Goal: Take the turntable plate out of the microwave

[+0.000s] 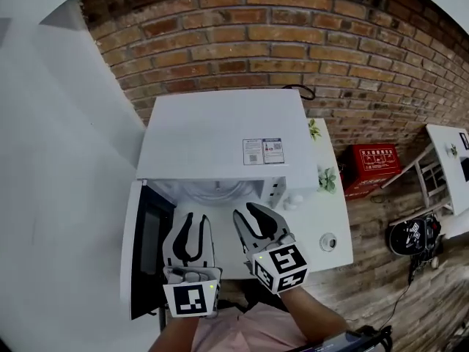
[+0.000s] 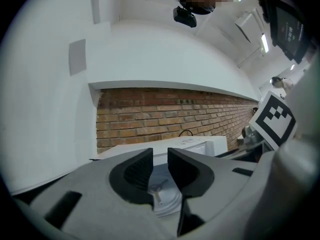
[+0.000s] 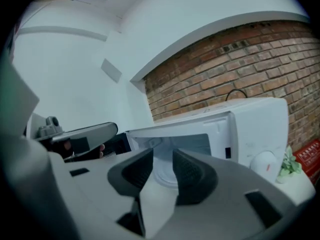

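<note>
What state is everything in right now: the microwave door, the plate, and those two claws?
Microwave door: swung open to the left.
Turntable plate: lying inside the microwave, not yet taken out.
Left claw: open, nothing in it.
Right claw: open, nothing in it.

brick wall [image 1: 293, 42]: red-brown, spread across the whole back
side wall [image 1: 58, 160]: plain white, met by the brick on the left
bench [image 1: 338, 215]: white, set right up against the brick
small plant [image 1: 314, 129]: green, parked on the bench by the brick
second plant [image 1: 327, 178]: placed a bit further forward
round thing [image 1: 329, 242]: small, whitish, can't really be made out
red box [image 1: 374, 163]: left on the wooden floor [image 1: 381, 277], just beside the bench
black object [image 1: 414, 235]: dumped further right, too blurry to be named
</note>
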### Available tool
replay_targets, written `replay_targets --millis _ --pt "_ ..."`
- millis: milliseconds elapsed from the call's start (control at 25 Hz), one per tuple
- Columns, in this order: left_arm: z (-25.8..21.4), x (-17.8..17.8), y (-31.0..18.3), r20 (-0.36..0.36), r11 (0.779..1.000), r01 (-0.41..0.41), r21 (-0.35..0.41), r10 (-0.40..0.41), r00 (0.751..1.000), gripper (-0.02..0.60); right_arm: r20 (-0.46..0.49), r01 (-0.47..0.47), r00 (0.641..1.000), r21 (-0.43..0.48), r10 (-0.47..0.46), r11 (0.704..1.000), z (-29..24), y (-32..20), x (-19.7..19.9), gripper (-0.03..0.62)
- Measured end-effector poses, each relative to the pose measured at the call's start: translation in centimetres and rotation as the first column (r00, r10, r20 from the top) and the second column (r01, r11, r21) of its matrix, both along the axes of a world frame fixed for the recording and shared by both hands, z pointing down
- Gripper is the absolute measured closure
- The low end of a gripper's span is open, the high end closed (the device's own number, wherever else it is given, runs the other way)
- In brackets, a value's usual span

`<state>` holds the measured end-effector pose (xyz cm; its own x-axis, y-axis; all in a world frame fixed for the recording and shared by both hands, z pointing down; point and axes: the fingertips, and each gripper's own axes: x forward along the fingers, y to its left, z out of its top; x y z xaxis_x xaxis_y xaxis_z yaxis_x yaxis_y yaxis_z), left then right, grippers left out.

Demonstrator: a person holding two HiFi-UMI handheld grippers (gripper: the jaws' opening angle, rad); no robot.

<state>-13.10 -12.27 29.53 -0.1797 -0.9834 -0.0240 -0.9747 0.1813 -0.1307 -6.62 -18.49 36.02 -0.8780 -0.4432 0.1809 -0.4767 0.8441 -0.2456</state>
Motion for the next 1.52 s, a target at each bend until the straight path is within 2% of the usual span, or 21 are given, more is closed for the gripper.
replay_targets --millis 240,440,720,920,1320,1400,1520 --pt "-1.3 -1.9 -0.9 0.008 0.998 0.057 0.010 -0.057 0.998 0.491 -0.005 0.084 0.996 0.013 -0.084 0.996 -0.8 -0.7 -3.1 0.465" --pt "-1.2 -3.3 -1.2 -0.005 0.998 0.067 0.002 -0.067 0.998 0.491 -0.022 0.098 0.995 -0.010 -0.098 0.995 0.1 -1.1 -4.8 0.465" --pt "1.9 -4.7 -1.5 -0.041 0.997 0.043 -0.065 -0.046 0.998 0.492 -0.054 0.060 0.996 -0.142 -0.069 0.988 4.7 -1.8 -6.1 0.464" --pt "5.0 -4.5 -1.3 -0.084 0.994 0.010 -0.113 -0.020 0.996 0.494 -0.099 0.021 0.994 -0.263 -0.049 0.964 10.2 -0.8 -5.9 0.464" --pt "8.7 -4.7 -1.7 -0.135 0.986 -0.028 -0.163 0.006 0.991 0.494 -0.039 -0.038 0.999 -0.511 0.021 0.859 16.5 -1.4 -6.4 0.450" --pt "9.0 -4.8 -1.7 -0.139 0.984 -0.031 -0.173 0.007 0.990 0.494 -0.009 -0.035 0.999 -0.577 0.037 0.816 17.1 -1.5 -6.8 0.437" --pt "9.3 -5.0 -1.7 -0.143 0.983 -0.038 -0.182 0.012 0.990 0.494 0.058 -0.021 0.995 -0.686 0.084 0.727 17.8 -1.9 -7.5 0.422"
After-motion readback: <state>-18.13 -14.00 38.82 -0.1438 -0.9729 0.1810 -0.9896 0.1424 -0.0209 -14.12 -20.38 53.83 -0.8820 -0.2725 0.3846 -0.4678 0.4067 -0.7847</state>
